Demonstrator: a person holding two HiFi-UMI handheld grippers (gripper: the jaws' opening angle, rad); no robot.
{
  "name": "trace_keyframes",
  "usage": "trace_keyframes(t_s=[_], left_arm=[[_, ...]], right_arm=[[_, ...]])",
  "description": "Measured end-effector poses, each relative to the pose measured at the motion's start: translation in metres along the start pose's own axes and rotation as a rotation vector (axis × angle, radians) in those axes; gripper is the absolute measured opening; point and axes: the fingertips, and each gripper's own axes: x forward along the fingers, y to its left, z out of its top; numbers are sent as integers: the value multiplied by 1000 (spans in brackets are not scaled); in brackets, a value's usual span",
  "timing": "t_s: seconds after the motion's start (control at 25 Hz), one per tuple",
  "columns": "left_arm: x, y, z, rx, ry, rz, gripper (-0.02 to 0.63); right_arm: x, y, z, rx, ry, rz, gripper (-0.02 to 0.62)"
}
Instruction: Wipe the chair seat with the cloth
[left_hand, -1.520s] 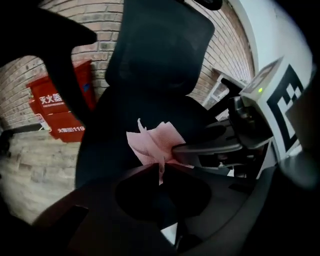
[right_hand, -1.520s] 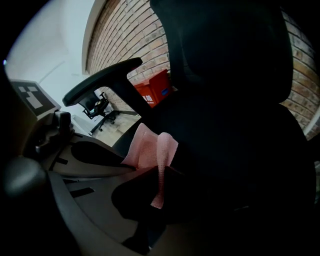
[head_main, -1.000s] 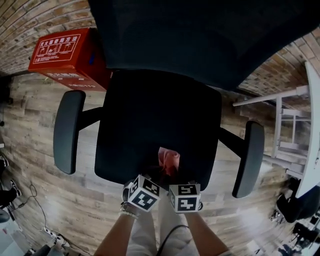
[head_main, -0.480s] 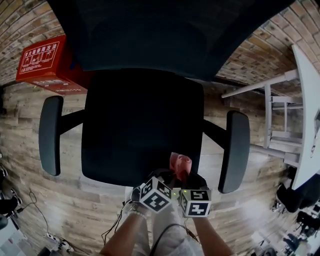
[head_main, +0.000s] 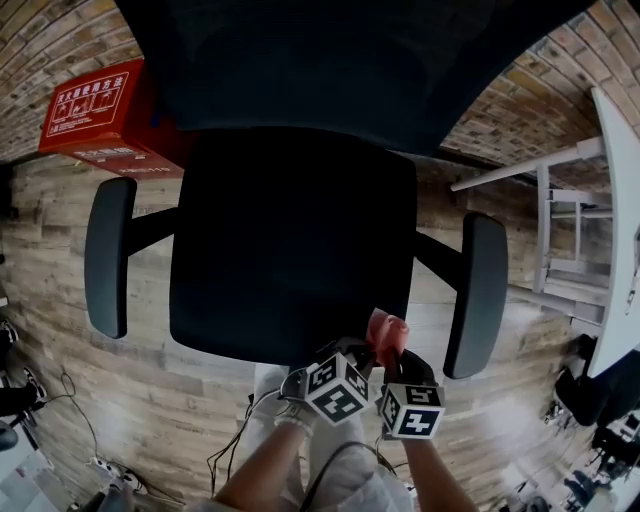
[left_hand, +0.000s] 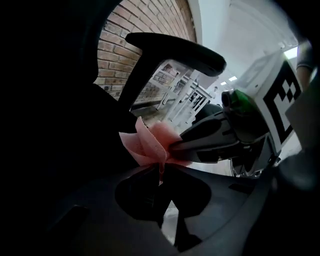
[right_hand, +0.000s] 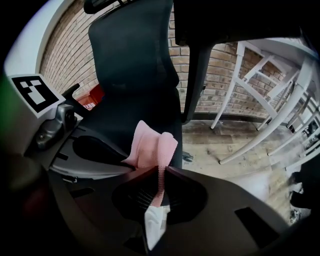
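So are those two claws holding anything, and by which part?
Both hold the pink cloth: the left gripper and the right gripper each pinch one bunched end, close together, the rest sticking out past them.

From my end I'm seeing: cloth (head_main: 387, 330) pale pink, chair seat (head_main: 290, 240) and armrests (head_main: 108, 255) black, marker cubes (head_main: 338, 388) black-and-white squares, box (head_main: 100, 115) red with white print, floor (head_main: 60, 250) grey-brown wood grain, wall (head_main: 50, 40) reddish-brown brick, frame (head_main: 530, 167) white
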Motion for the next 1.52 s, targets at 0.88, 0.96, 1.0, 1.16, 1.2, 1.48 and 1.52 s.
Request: trace_keyframes(t_s=[0.88, 0.96, 1.0, 1.16, 1.2, 1.48, 1.52], left_arm=[[-97, 50, -119, -129, -1, 135, 40], [-114, 60, -134, -155, -9, 160, 40], [-122, 64, -142, -169, -15, 172, 40], [-154, 86, -170, -234, -43, 238, 40], [-162, 91, -176, -250, -50, 256, 40], [-216, 125, -218, -364, -113, 382, 40], [-223, 130, -224, -381, -124, 399, 40]], right_arm=[[31, 161, -18, -195, 82, 183, 51], [35, 185, -17, -211, 83, 204, 51], [37, 198, -17, -217, 82, 215, 51], [45, 246, -13, -273, 81, 273, 51], [47, 258, -12, -289, 80, 289, 52], [56, 337, -1, -391, 65, 408, 51], [57, 347, 0, -406, 67, 425, 52]])
